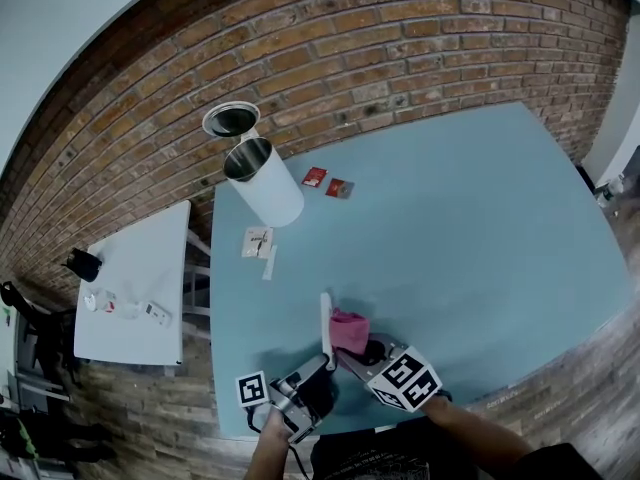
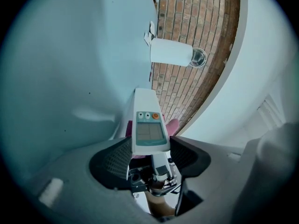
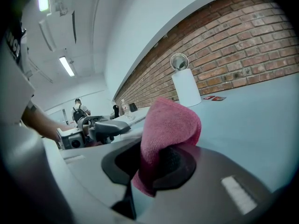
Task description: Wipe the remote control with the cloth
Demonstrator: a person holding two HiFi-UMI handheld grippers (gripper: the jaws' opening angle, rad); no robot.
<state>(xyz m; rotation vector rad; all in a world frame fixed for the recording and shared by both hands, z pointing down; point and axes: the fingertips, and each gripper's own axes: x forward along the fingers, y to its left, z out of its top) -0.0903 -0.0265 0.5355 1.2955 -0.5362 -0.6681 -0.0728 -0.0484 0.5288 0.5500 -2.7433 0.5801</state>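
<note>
A white remote control (image 1: 326,330) with a small screen and an orange button stands nearly upright over the near edge of the blue table (image 1: 450,228). My left gripper (image 1: 323,360) is shut on its lower end. In the left gripper view the remote control (image 2: 149,125) sits between both pads of the left gripper (image 2: 149,148). A pink cloth (image 1: 349,330) hangs bunched beside the remote on its right, with my right gripper (image 1: 362,354) shut on it. In the right gripper view the cloth (image 3: 170,125) folds over the jaws of the right gripper (image 3: 156,164). Whether cloth and remote touch I cannot tell.
A white cylindrical bin (image 1: 266,184) lies tilted at the table's far left, a round lid (image 1: 231,119) beyond it. Two red packets (image 1: 327,182) and pale sachets (image 1: 258,242) lie nearby. A white side table (image 1: 135,283) stands to the left. A brick wall (image 1: 400,38) runs behind.
</note>
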